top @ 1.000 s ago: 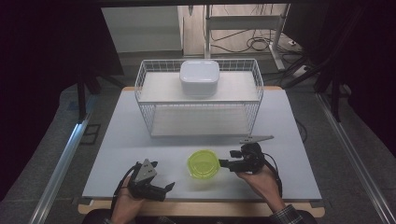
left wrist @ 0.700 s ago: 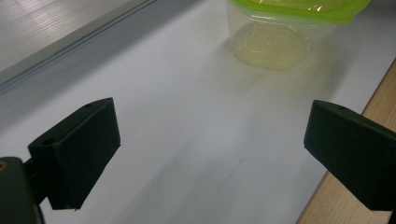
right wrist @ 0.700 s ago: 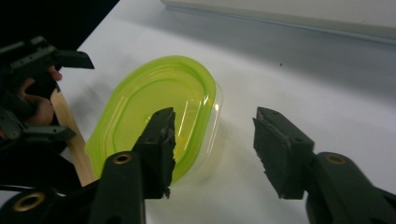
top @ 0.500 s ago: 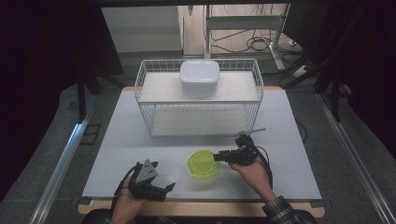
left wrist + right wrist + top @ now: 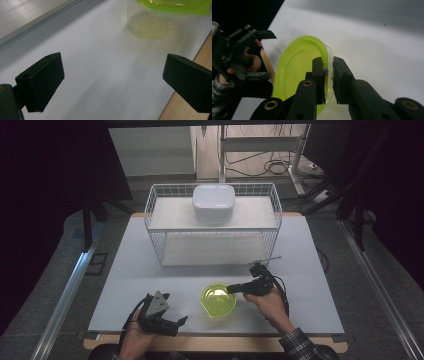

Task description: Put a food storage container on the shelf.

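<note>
container [image 5: 218,300] | clear tub, lime-green lid on | upright | table's near edge, centre

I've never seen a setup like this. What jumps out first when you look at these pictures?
The bright green container near the table's front edge stands out most; the right claw is shut on its rim. Behind it, a white wire basket carries a white lidded box on its top shelf. The left claw rests open at the front left, holding nothing.
</note>
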### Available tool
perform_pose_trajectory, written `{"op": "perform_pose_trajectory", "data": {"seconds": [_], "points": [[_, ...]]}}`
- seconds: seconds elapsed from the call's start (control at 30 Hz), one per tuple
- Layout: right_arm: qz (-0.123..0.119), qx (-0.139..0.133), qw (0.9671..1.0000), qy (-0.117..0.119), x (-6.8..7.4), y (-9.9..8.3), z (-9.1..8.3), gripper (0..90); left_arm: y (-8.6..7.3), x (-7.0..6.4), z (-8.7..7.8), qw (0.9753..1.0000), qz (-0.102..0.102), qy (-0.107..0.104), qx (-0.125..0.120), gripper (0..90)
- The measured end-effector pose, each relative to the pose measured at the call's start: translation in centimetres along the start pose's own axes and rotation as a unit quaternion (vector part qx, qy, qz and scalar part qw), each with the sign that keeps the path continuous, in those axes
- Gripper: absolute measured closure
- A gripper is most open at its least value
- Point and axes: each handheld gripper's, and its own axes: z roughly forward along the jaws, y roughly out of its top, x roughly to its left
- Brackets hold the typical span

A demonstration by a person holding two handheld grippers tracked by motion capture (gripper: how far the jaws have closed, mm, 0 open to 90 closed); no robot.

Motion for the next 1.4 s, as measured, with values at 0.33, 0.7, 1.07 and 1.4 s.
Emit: {"op": "perform_pose_trajectory", "data": {"seconds": [0.33,0.7,1.07,1.4], "points": [[0.01,-0.022,0.9997,0.007,-0.2,0.2,-1.0,82.0,0.0,0.0,0.0,1.0,0.0,0.001,0.0,3.4],[0.01,-0.057,0.9982,0.02,0.3,1.0,-2.6,82.1,0.0,0.1,-0.1,1.0,0.001,0.002,0.0,3.4],[-0.004,-0.09,0.9956,0.024,1.7,2.4,-4.8,82.2,0.0,0.1,0.0,1.0,0.001,0.002,0.001,3.4],[-0.026,-0.116,0.9928,0.018,3.0,3.9,-6.2,82.2,0.0,0.1,0.0,1.0,0.001,0.002,0.001,3.4]]}}
